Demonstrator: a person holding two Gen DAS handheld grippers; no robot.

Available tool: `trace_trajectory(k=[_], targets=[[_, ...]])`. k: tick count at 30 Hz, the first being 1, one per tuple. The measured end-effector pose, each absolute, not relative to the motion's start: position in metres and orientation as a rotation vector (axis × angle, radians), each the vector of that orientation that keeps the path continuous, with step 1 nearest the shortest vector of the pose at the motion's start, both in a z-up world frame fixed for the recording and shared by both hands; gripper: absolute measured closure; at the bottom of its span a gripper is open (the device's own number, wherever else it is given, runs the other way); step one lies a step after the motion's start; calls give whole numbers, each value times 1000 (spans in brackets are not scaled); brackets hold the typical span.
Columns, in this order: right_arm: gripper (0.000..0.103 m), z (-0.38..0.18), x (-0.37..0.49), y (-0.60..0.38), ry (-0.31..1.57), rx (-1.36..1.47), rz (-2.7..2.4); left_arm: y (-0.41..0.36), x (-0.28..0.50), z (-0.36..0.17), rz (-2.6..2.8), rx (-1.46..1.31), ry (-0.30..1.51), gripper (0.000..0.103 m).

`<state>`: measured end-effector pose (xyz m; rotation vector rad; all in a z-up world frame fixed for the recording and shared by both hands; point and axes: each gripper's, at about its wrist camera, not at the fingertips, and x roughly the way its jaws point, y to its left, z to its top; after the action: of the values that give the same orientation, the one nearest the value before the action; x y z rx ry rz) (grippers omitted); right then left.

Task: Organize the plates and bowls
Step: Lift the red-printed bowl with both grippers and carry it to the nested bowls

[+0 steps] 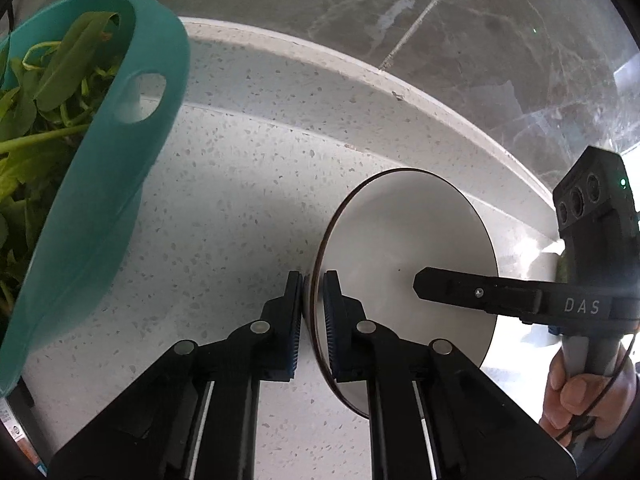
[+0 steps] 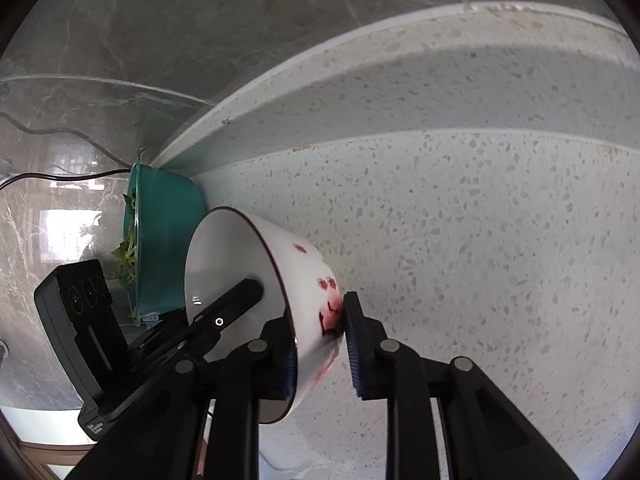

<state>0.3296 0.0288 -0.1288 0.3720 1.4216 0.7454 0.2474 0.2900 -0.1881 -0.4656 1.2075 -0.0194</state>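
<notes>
Bowl: a white bowl (image 1: 404,248) with a dark rim and red flower marks was held on the speckled surface (image 1: 224,208), near its raised back edge.
Left hand-held gripper (image 1: 313,280): clamped on the bowl's rim, one pad inside, one outside.
Right hand-held gripper (image 2: 320,332): clamped on the opposite wall.
Teal basin (image 1: 120,168): filled with leafy greens (image 1: 36,92), stood beside the bowl.
</notes>
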Motion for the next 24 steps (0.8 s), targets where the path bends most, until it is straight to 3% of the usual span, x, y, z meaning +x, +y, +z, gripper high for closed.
trace_trajectory(k=[14,24], targets=[[79,-111,309,0,1402,393,729,254,239,-160,-38,-448,1213,94],[76,-79,257,-71,1347,432,720,188,198,-126,-124,-407,1204,94]])
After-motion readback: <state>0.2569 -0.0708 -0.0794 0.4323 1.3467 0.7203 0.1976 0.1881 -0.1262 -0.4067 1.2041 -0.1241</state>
